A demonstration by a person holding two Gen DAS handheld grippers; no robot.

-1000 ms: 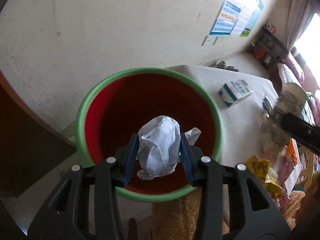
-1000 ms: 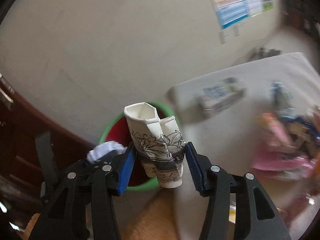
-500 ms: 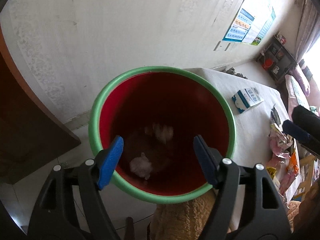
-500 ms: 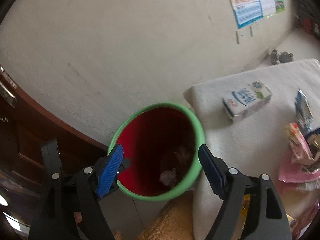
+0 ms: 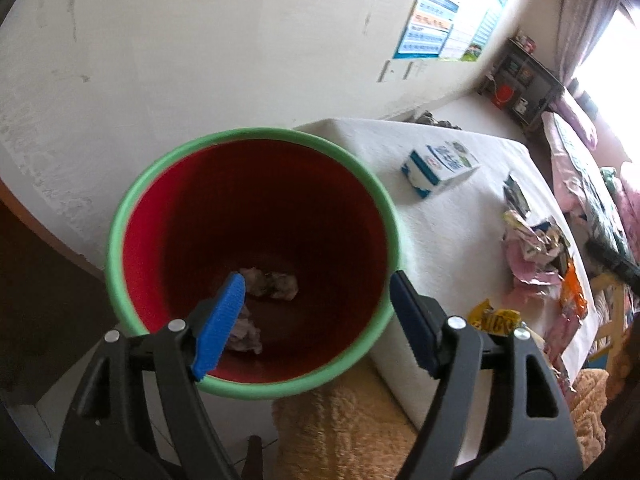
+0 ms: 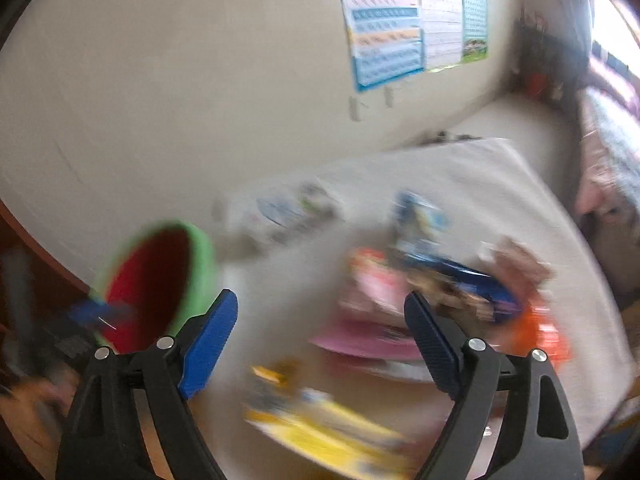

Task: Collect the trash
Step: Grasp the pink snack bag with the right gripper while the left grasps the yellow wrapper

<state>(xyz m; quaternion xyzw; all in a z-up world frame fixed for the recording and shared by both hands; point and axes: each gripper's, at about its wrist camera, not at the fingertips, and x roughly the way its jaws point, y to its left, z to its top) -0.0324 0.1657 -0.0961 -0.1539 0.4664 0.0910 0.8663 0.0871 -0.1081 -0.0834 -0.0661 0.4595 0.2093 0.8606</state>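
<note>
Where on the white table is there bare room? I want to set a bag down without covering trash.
Bare cloth lies between the bin and the milk carton, and along the table edge behind the carton. The wrapper pile crowds the near right side.

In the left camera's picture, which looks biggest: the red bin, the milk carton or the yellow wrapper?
1. Red bin, by far, though it is nearest the camera.
2. Milk carton.
3. Yellow wrapper, partly hidden by the gripper, so unsure.

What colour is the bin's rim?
Green, around a red inside; the bin shows best in the left wrist view.
</note>
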